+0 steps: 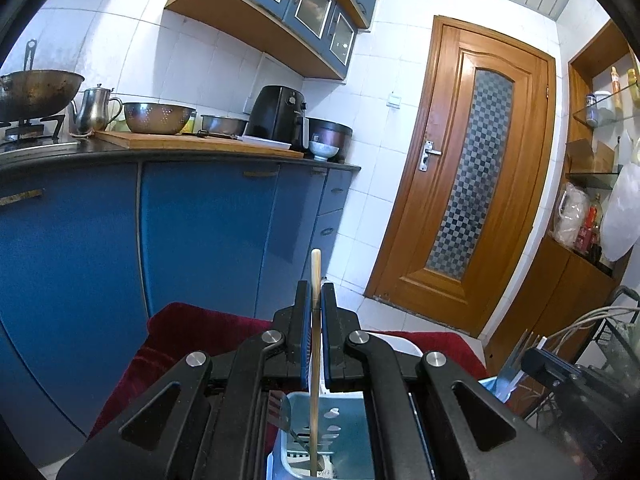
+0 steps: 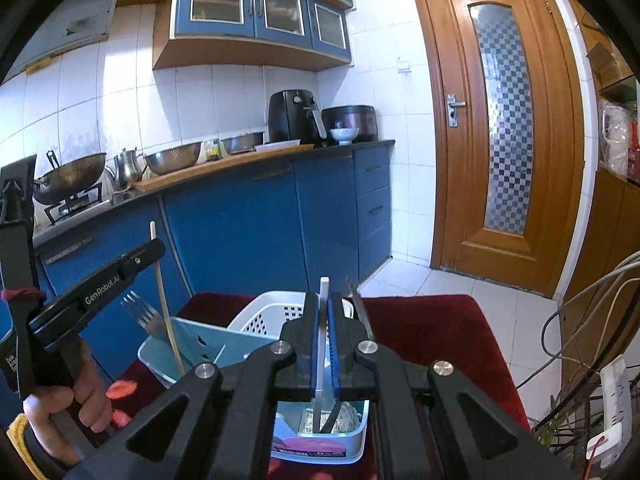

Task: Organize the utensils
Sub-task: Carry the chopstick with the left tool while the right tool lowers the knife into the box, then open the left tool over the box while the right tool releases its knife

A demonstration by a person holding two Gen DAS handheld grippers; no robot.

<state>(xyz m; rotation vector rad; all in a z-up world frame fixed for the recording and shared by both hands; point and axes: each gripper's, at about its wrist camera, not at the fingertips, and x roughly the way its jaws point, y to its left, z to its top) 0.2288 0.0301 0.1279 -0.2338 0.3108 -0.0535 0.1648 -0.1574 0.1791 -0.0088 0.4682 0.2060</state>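
My left gripper (image 1: 316,300) is shut on a wooden chopstick (image 1: 315,360) held upright; its lower end reaches into a light blue utensil holder (image 1: 348,440) below, where a metal utensil (image 1: 282,412) leans. My right gripper (image 2: 324,308) is shut on a white-handled utensil (image 2: 323,292), upright over another light blue holder (image 2: 344,440). In the right wrist view the left gripper (image 2: 148,252) holds the chopstick (image 2: 164,300) over the blue holder (image 2: 208,344), beside a fork (image 2: 142,312). A metal utensil (image 2: 360,304) stands right of my right fingers.
A white slotted basket (image 2: 272,312) sits behind the holders on a red cloth (image 2: 420,328). Blue cabinets (image 1: 200,232) with a cluttered counter stand beyond. A wooden door (image 2: 504,120) is at right. Cables (image 2: 580,320) and a power strip (image 2: 612,400) lie at far right.
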